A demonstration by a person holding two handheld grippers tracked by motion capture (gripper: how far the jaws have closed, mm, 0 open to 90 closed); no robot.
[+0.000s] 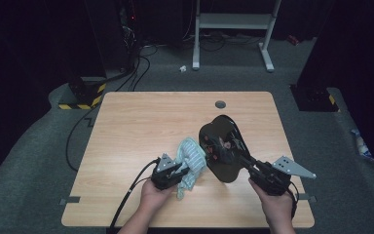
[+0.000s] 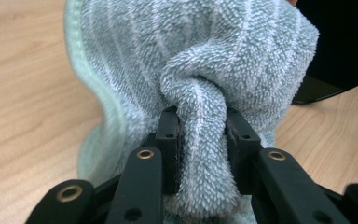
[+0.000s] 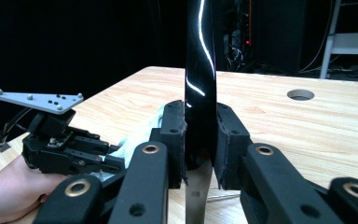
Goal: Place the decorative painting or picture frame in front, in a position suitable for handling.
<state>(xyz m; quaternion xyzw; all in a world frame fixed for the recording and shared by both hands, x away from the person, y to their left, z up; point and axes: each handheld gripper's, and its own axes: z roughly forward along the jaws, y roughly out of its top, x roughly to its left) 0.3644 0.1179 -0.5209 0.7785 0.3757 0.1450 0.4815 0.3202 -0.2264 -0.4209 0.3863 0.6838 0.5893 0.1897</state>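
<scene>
Towel (image 2: 191, 60) work needs a steady dish, so I have the right gripper (image 3: 200, 140) pinching the rim of the glossy black plate (image 1: 222, 148), standing it on edge above the wooden table (image 1: 141, 122). That leaves a face open to wiping. My left gripper (image 2: 200, 140) is clamped on a bunched fold of the pale green striped towel, held just beside the plate's left face, touching or nearly so. Gripping a thick wad gives me a padded surface to press against the plate.

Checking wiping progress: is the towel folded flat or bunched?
Bunched: the striped towel is gathered into a twisted wad between the left gripper fingers.
</scene>
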